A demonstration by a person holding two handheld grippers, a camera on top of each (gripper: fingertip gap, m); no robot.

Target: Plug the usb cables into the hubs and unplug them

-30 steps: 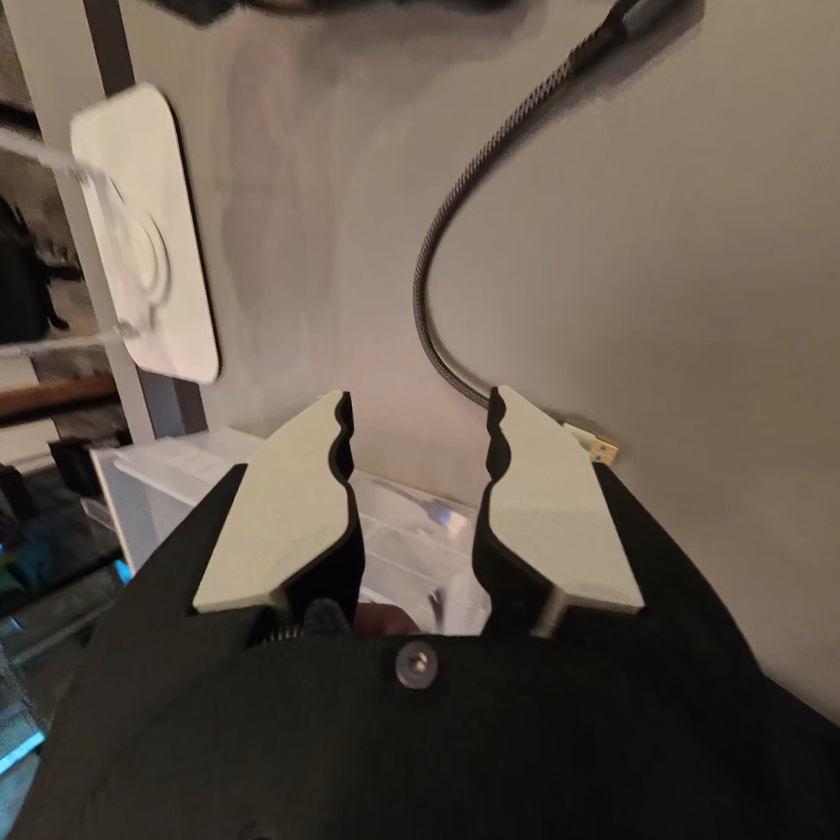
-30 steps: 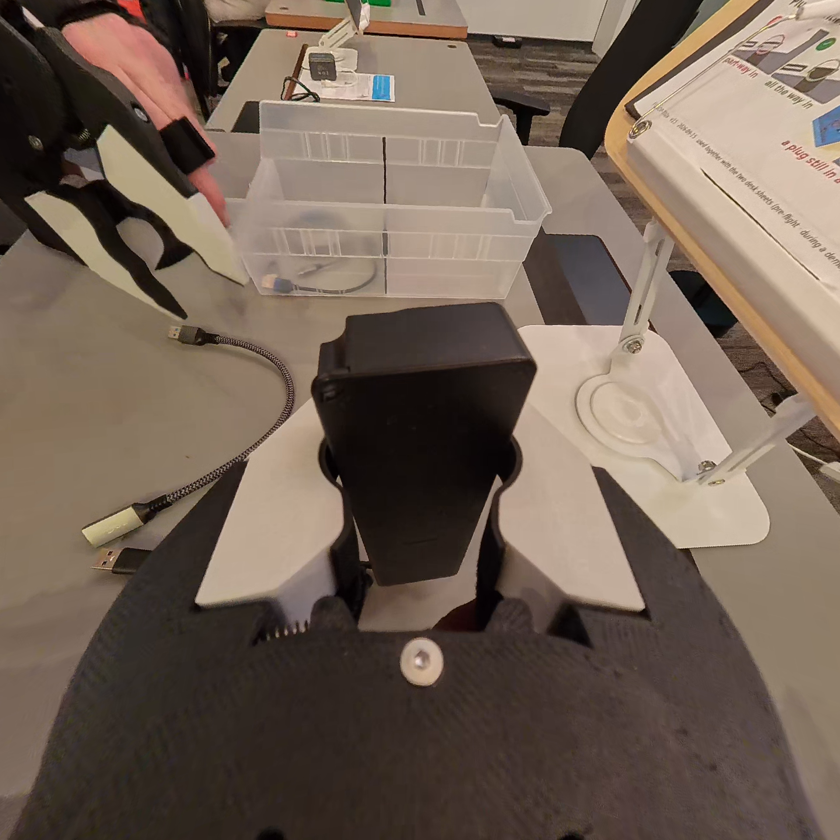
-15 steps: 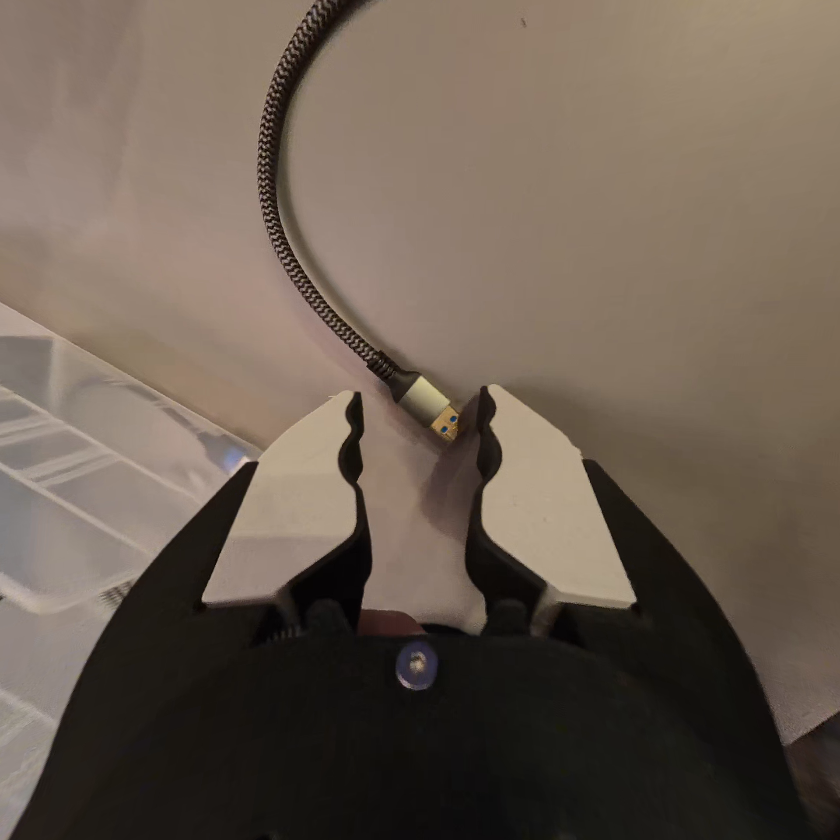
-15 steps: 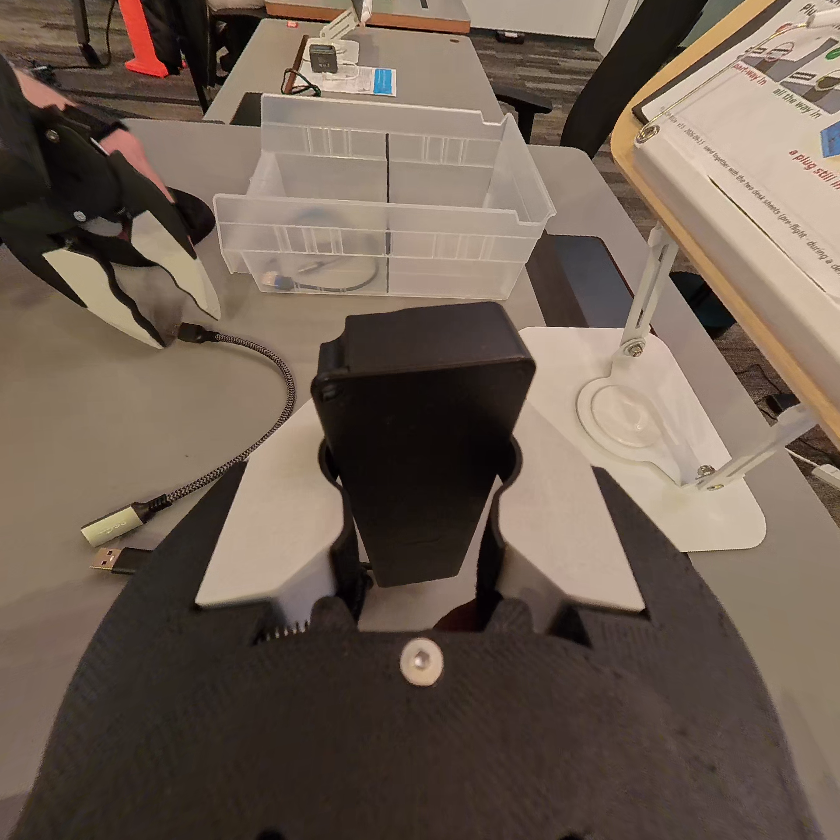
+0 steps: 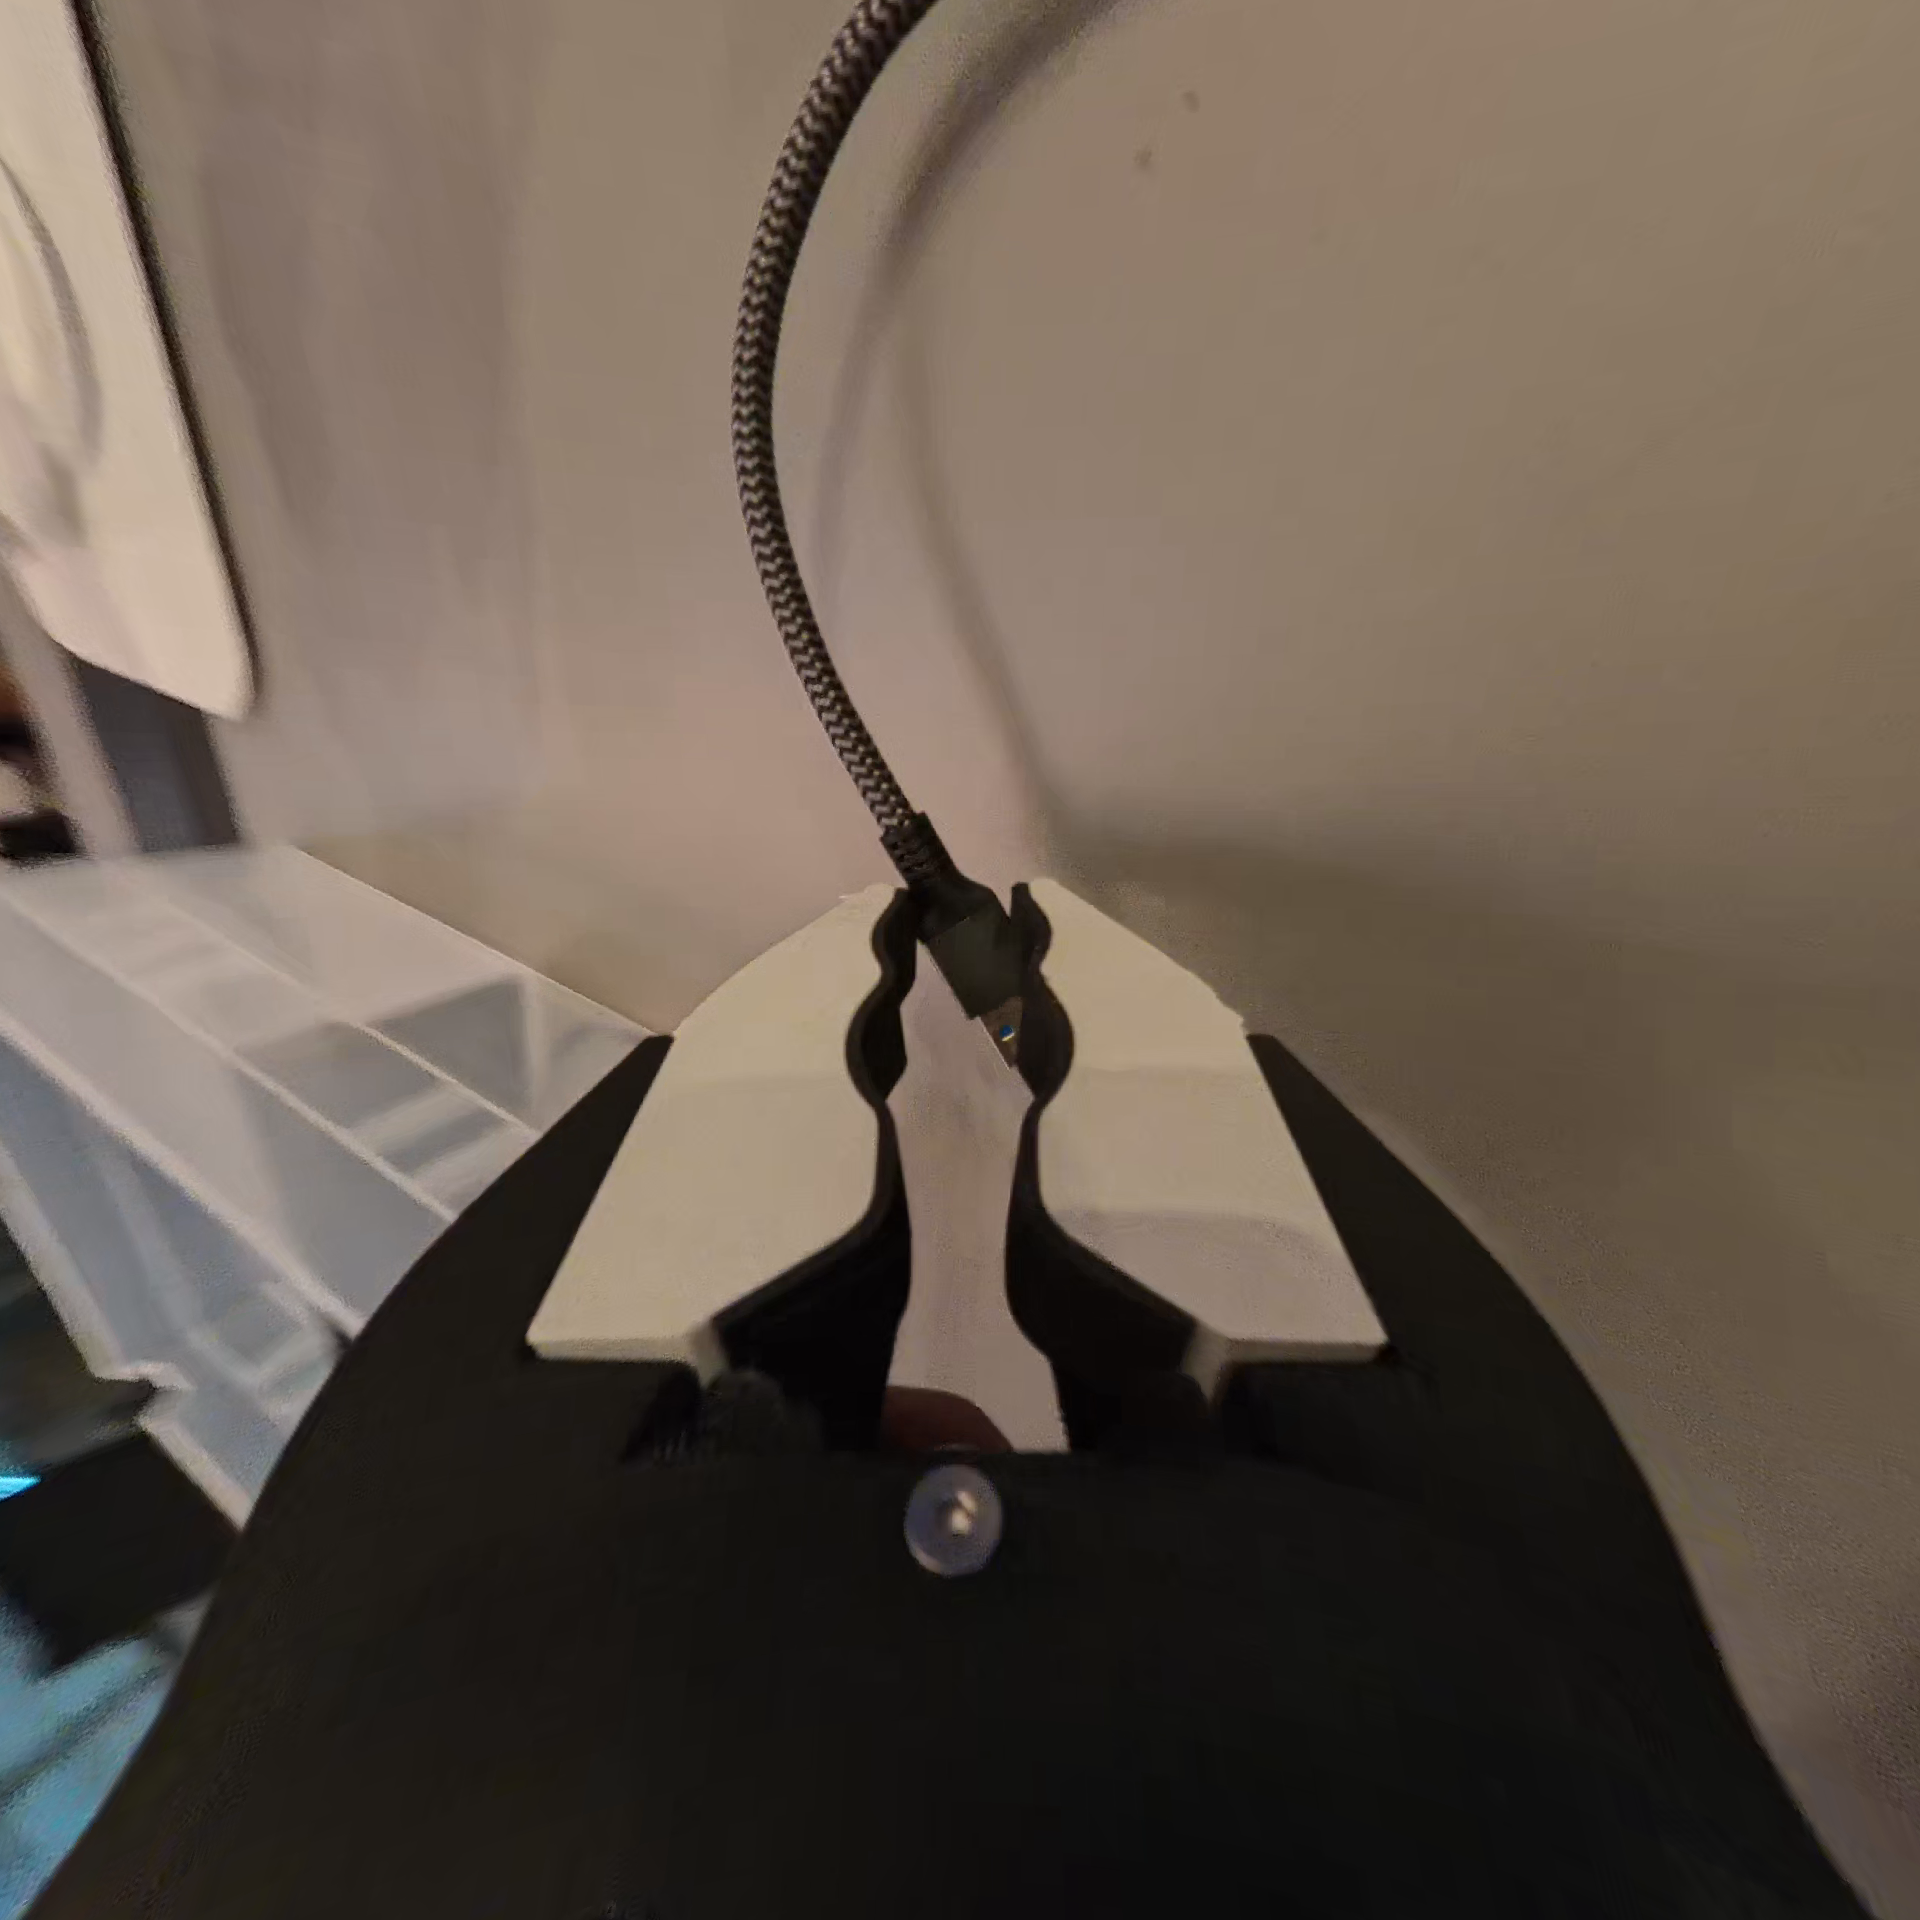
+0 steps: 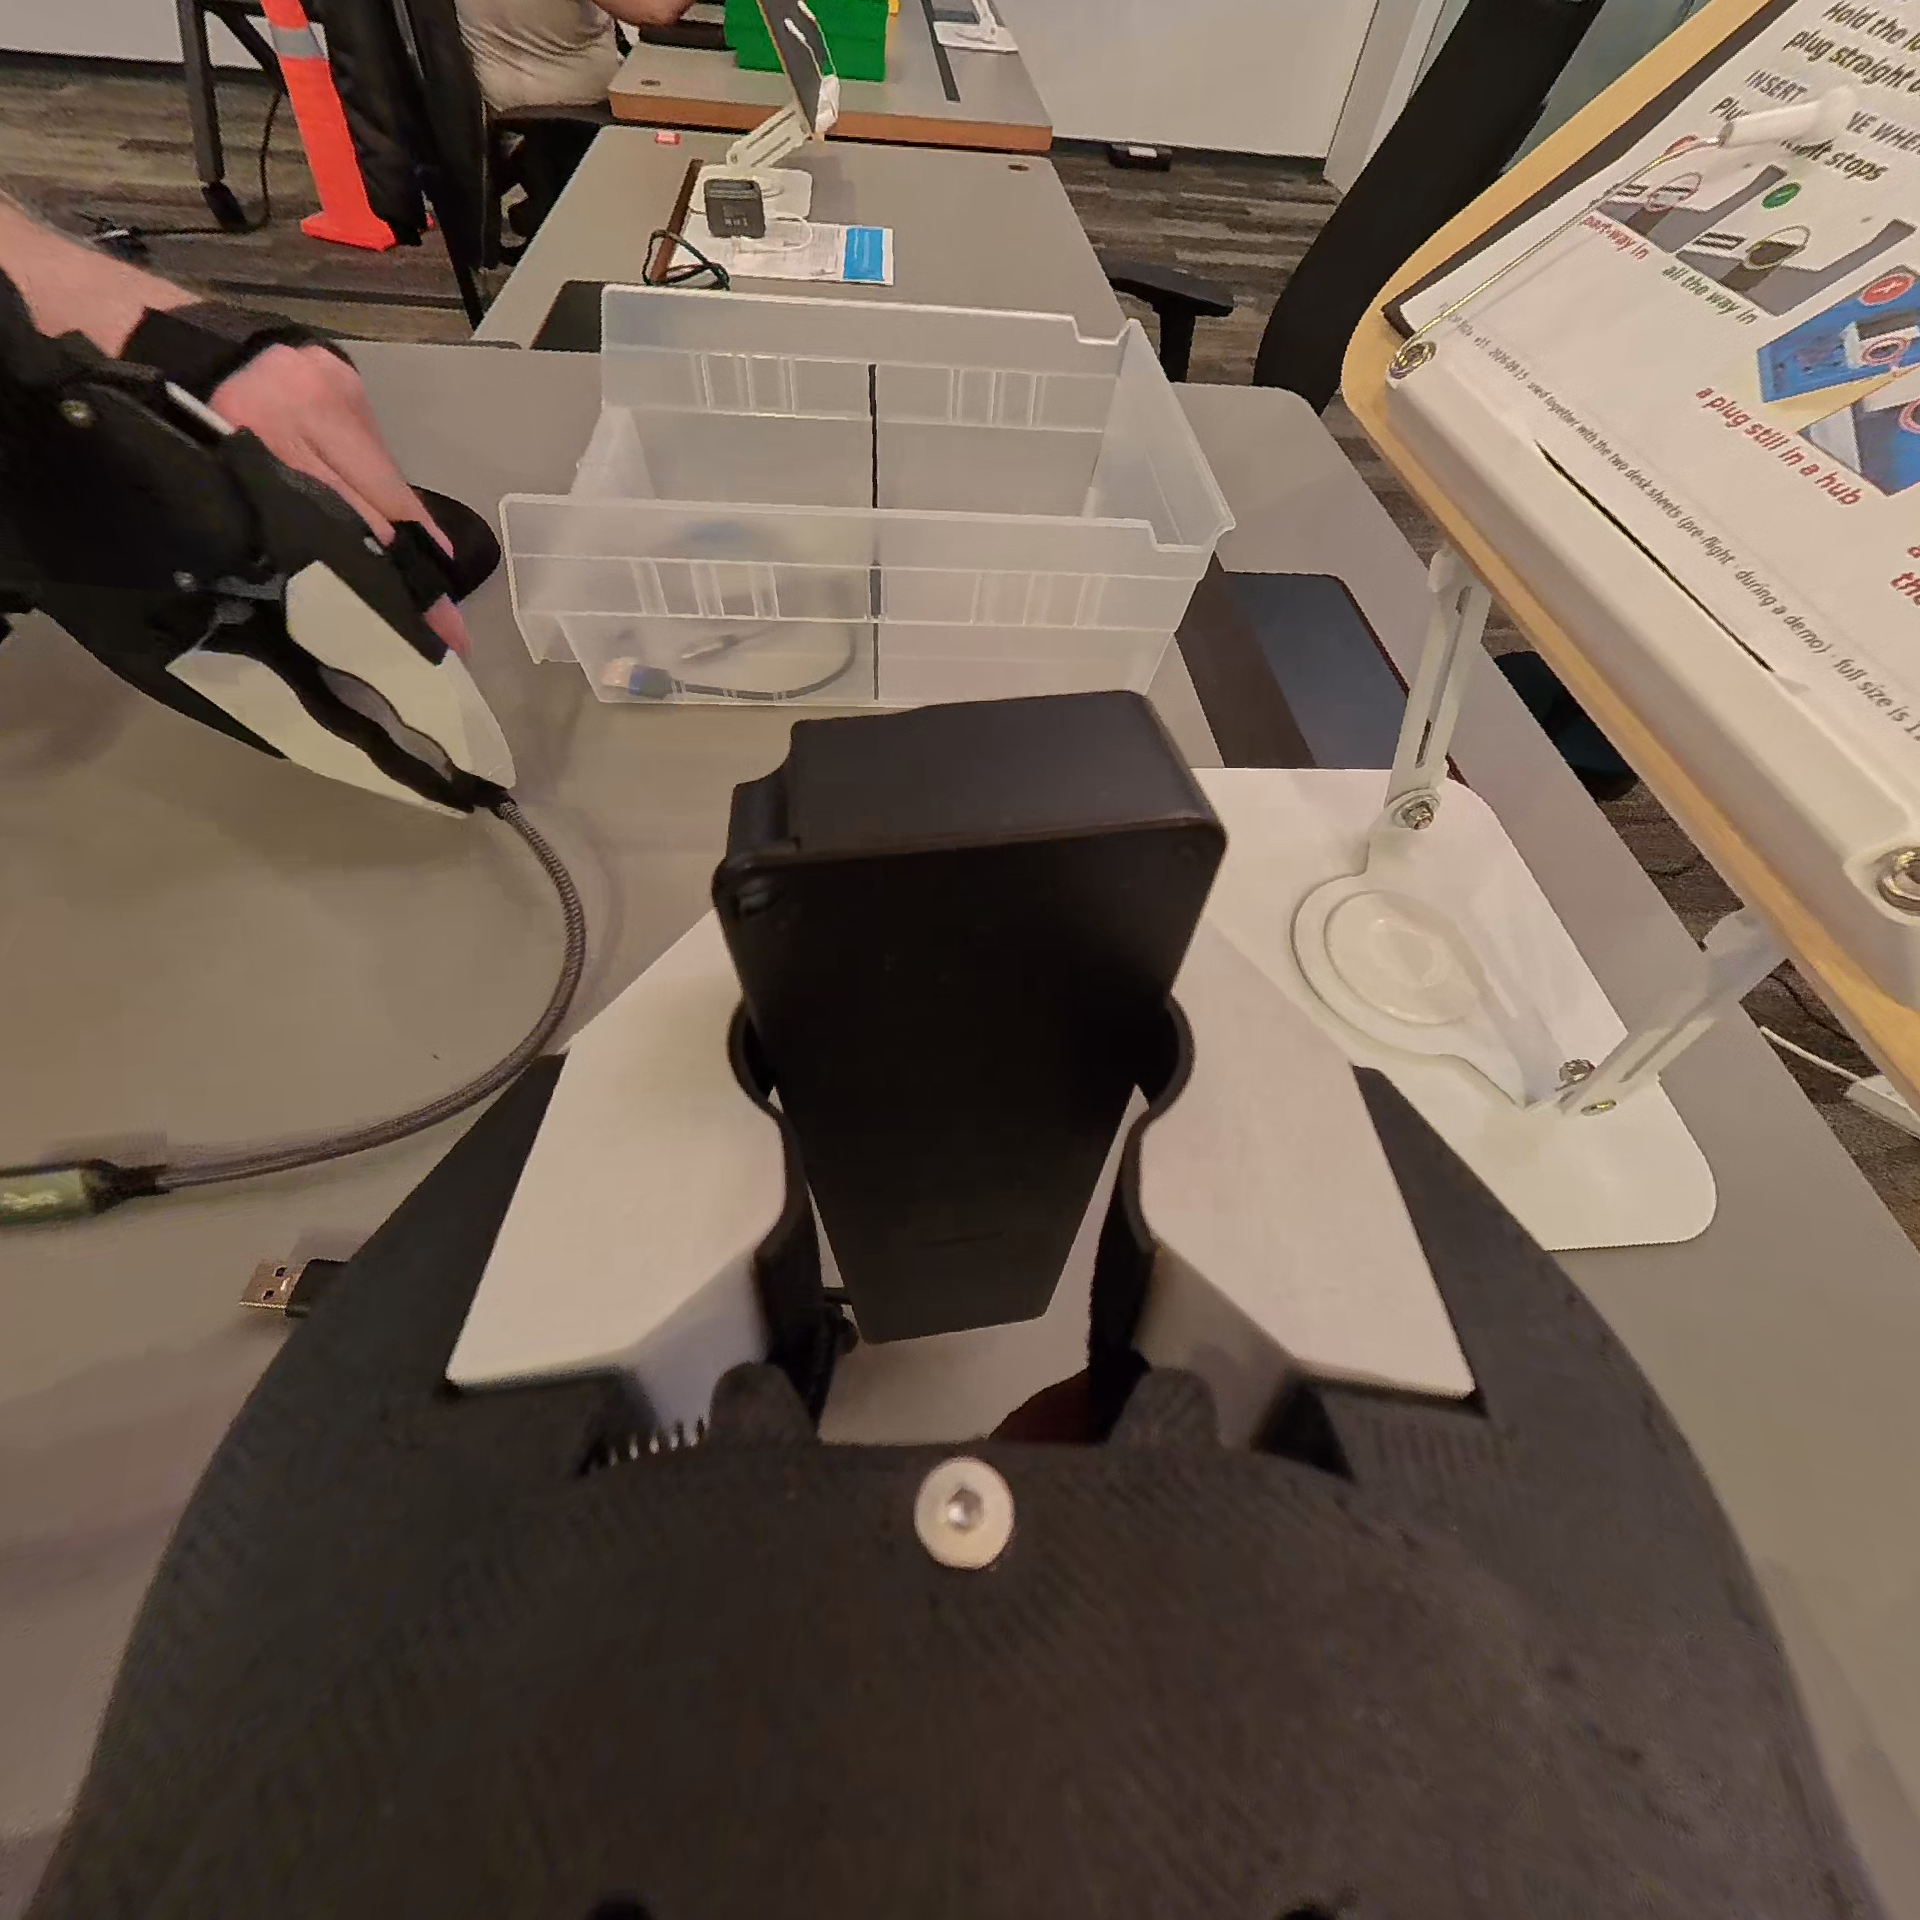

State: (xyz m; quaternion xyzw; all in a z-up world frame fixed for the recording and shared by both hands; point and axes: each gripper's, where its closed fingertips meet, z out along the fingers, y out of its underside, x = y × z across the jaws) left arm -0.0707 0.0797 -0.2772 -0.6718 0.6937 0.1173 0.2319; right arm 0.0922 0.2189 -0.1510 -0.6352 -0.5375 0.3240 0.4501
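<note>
A grey table point(image 6: 260, 966) fills the scene, with more desks and an orange cone point(image 6: 332, 125) in the room behind. The left gripper point(image 5: 956, 914) is pinched onto the dark plug point(image 5: 971, 961) of a braided cable point(image 5: 774, 416), tips squeezing the plug's housing, metal end pointing back between the fingers. From the right wrist view that cable point(image 6: 520, 1039) curves across the table toward a greenish plug point(image 6: 42, 1195), and a loose USB plug point(image 6: 275, 1286) lies just beside it. The right gripper point(image 6: 961, 1049) is clamped on a black hub point(image 6: 966, 966), held upright. Beyond sits a clear plastic bin point(image 6: 862, 540) with another cable point(image 6: 727, 681) inside; a white stand base point(image 6: 1455, 1039) is to the right.
</note>
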